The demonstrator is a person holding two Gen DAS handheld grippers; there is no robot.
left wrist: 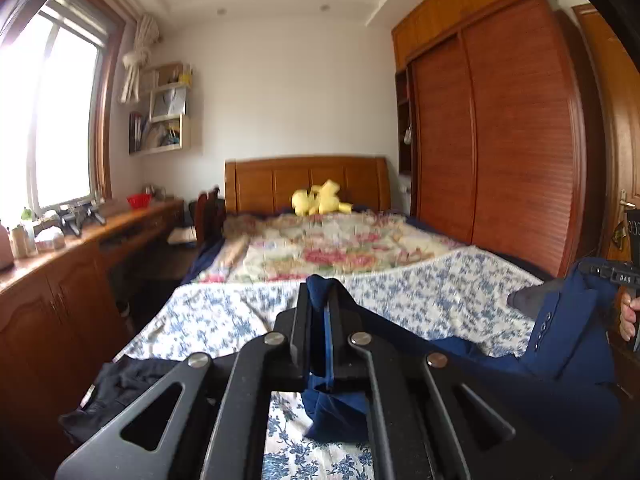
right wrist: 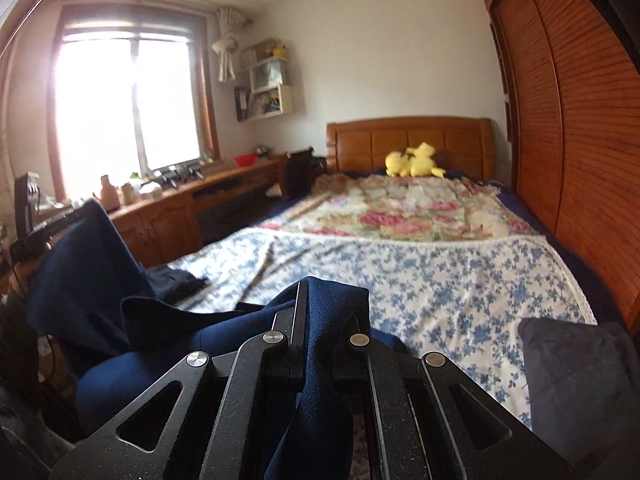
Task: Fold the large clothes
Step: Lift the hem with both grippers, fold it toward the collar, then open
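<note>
Standing at the foot of the bed [left wrist: 400, 300], I'd say the folding has hardly begun. The left gripper [left wrist: 319, 304] is clamped tight on a pinch of the navy jacket [left wrist: 568, 340], a tuft of cloth poking out past its tips and another bunch hanging beneath. The right gripper [right wrist: 320, 312] is likewise closed hard on a thick fold of the same cloth, which spills over its fingers. From the left wrist view the jacket hangs off toward three o'clock, a row of sleeve buttons showing, up to the other gripper held in a hand [left wrist: 628, 316]; from the right wrist view it drapes away toward nine o'clock. So the garment is in the air, strung between both grippers above the blue-flowered sheet [right wrist: 460, 288], not lying flat. No fold shows in it yet. As I judge it, spreading it on the bed, bringing the sleeves and sides in and doubling it over all remain. A dark garment [left wrist: 120, 392] lies crumpled at seven o'clock in the left view, and a grey one [right wrist: 576, 368] at four o'clock in the right view; both look unfolded.
</note>
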